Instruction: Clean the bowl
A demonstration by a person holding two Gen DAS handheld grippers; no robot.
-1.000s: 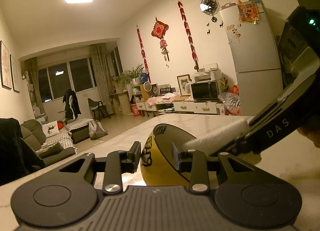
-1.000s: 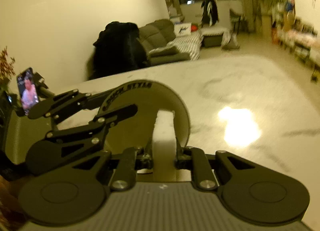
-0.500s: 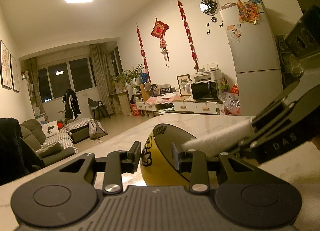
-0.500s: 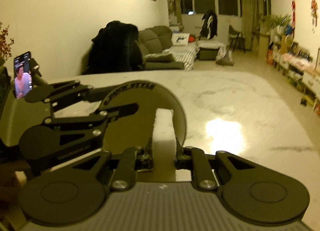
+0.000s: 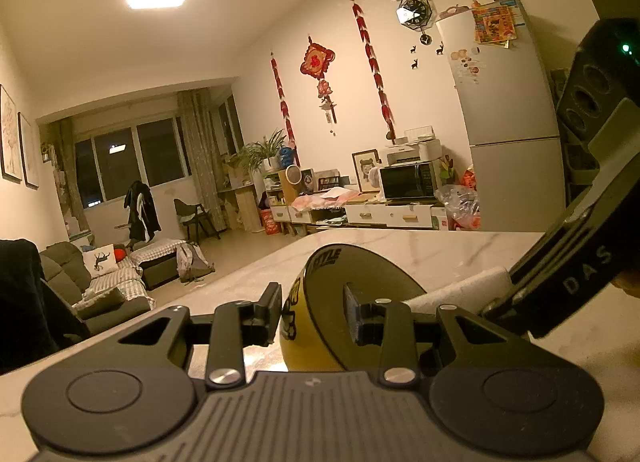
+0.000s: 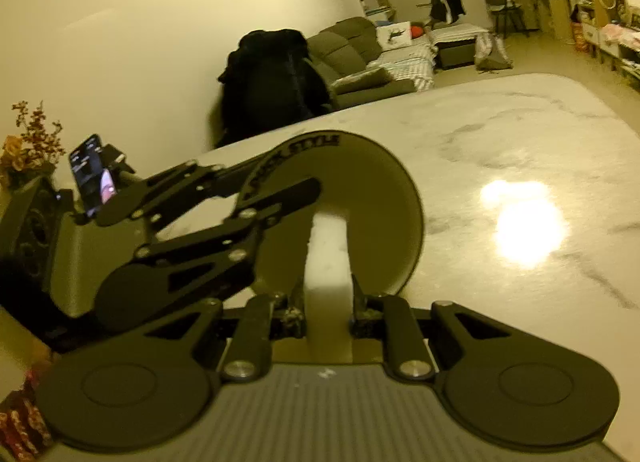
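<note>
A yellow bowl (image 5: pixel 308 346) with black lettering stands tilted on its side on the marble table (image 5: pixel 440 250). My left gripper (image 5: pixel 312 314) is shut on its rim, one finger outside and one inside. From the right comes my right gripper (image 6: pixel 328 302), shut on a white sponge (image 6: pixel 326 262). The sponge's far end reaches into the bowl's (image 6: pixel 380 214) pale inside. In the left wrist view the sponge (image 5: pixel 460 290) pokes in behind the raised rim. The left gripper's fingers (image 6: pixel 288 194) show in the right wrist view, crossing the bowl from the left.
A phone on a stand (image 6: pixel 94 174) and dried flowers (image 6: pixel 32 142) are at the table's left end. A chair draped with a black coat (image 6: pixel 272 86) stands behind the far edge. A lamp glare (image 6: pixel 520 222) lies on the table to the bowl's right.
The right gripper has rocked and rolled a little with the sponge kept inside the bowl. The left gripper and the bowl have stayed put.
</note>
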